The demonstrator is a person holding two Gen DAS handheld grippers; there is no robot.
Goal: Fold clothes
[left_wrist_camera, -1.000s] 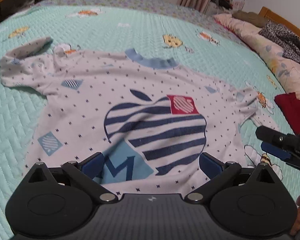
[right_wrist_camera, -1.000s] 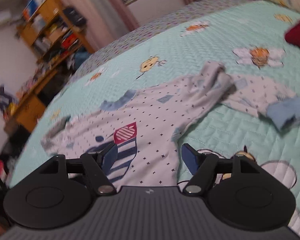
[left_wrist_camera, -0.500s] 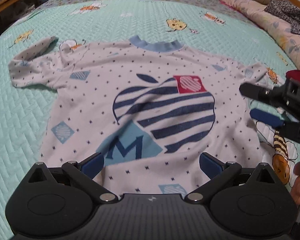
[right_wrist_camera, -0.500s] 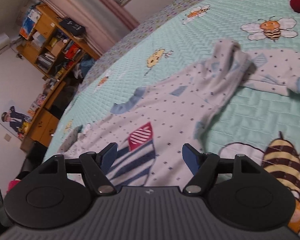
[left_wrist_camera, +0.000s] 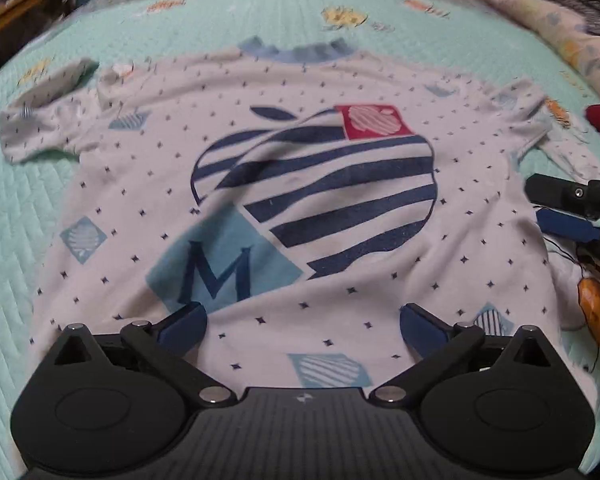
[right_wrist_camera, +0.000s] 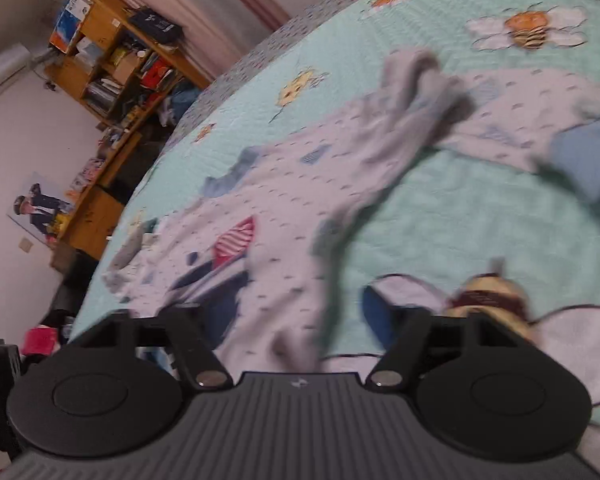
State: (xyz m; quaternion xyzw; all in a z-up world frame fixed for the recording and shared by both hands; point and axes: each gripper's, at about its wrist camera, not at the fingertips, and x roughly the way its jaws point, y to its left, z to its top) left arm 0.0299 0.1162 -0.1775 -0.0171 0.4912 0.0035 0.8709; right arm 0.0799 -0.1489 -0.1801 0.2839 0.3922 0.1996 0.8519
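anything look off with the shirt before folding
Mostly flat, but not fully. The shirt has its sleeve on the right gripper's side bunched into a raised ridge, and the other sleeve is wrinkled. A crease crosses the apple print. No damage shows.

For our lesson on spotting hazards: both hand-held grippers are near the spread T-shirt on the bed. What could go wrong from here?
1. The right hand-held gripper is closing astride the T-shirt side edge; it may pinch the bedspread too.
2. The far sleeve is bunched, so a fold could trap wrinkles.
3. The open left hand-held gripper grips nothing; a one-sided pull may skew the shirt.
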